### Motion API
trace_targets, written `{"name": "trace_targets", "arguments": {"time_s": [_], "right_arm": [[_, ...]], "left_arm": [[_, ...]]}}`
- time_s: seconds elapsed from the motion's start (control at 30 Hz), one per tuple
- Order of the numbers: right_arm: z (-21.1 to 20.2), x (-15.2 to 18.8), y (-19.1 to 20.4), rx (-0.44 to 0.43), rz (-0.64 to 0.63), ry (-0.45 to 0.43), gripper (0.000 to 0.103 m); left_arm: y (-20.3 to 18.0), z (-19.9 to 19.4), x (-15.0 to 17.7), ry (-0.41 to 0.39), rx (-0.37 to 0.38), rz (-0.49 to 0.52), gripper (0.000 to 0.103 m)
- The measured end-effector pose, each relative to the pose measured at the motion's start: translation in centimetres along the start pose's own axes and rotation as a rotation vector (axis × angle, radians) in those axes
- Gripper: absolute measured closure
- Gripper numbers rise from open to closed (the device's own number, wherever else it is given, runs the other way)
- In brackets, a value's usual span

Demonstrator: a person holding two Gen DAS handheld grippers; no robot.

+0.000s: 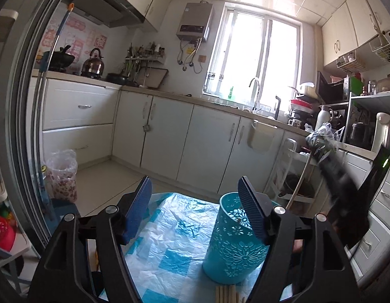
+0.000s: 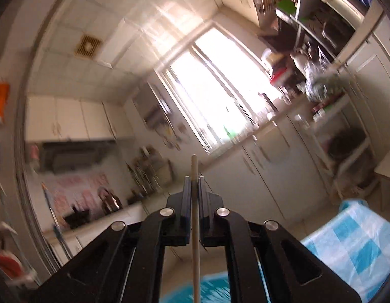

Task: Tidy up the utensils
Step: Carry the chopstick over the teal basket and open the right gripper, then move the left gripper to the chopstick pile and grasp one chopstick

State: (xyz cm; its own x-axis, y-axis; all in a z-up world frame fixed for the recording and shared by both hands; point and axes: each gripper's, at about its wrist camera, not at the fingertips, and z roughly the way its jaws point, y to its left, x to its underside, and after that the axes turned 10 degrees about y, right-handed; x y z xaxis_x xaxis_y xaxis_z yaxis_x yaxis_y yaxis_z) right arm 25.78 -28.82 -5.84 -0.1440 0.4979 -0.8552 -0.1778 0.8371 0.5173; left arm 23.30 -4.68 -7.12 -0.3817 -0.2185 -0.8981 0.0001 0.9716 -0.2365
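Observation:
A teal perforated utensil holder (image 1: pixel 234 240) stands on a table with a blue-and-white checked plastic cover (image 1: pixel 169 247). My left gripper (image 1: pixel 195 197) is open and empty, its right finger in front of the holder's rim. Several wooden chopsticks (image 1: pixel 226 295) lie on the cover at the bottom edge. My right gripper (image 2: pixel 194 180) is shut on a single wooden chopstick (image 2: pixel 195 217), held tilted up toward the room; the view is blurred. The teal holder (image 2: pixel 207 287) shows blurred below it. The right gripper (image 1: pixel 328 169) also shows blurred in the left wrist view, with its chopstick (image 1: pixel 299 181).
White kitchen cabinets (image 1: pixel 169 136) and a counter with a sink (image 1: pixel 255 111) run behind the table. A bagged bin (image 1: pixel 62 174) stands on the floor at left. A white rack (image 1: pixel 291 174) with a pot stands right of the table. The covered table edge (image 2: pixel 359 240) shows at right.

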Motion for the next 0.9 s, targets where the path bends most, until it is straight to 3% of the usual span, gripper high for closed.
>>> {"name": "trace_targets", "arguments": {"time_s": [0.1,0.17,0.2,0.27,0.37,0.47,0.7,0.8,0.9], "right_arm": [[-0.6,1.3,-0.7,0.016,-0.023,0.094,0.094],[-1.3,1.7,-0.9,0.013,-0.059,0.129,0.084],[-1.7,1.8,-0.9,0.011,-0.084,0.151,0.068],[-2.3,2.0,-1.3,0.015,-0.088,0.179,0.06],[-3.2,1.9,-2.0,0.02,-0.042,0.253,0.06],[-5.7,3.0,-0.3,0.001,-0.113,0.331,0.06],[-9.6,9.0,3.1,0.047,-0.356,0.655,0.06],[-9.9,11.5,2.1,0.102,-0.319,0.783,0.06],[-9.5,13.2,0.8,0.162,-0.271,0.863,0.077]], "left_arm": [[0.1,0.2,0.3,0.012,-0.001,0.0,0.035],[0.2,0.9,0.4,0.035,0.007,0.0,0.033],[0.4,1.3,0.3,0.046,0.004,-0.009,0.033],[0.9,2.4,0.2,0.053,-0.019,-0.028,0.031],[1.4,4.1,-0.1,0.097,-0.051,-0.026,0.031],[1.1,3.5,-0.2,0.074,-0.062,0.009,0.031],[0.0,1.1,0.7,0.111,-0.04,0.083,0.027],[0.0,0.3,1.2,0.134,-0.036,0.091,0.026],[0.3,-0.6,1.8,0.153,-0.031,0.084,0.026]]}}
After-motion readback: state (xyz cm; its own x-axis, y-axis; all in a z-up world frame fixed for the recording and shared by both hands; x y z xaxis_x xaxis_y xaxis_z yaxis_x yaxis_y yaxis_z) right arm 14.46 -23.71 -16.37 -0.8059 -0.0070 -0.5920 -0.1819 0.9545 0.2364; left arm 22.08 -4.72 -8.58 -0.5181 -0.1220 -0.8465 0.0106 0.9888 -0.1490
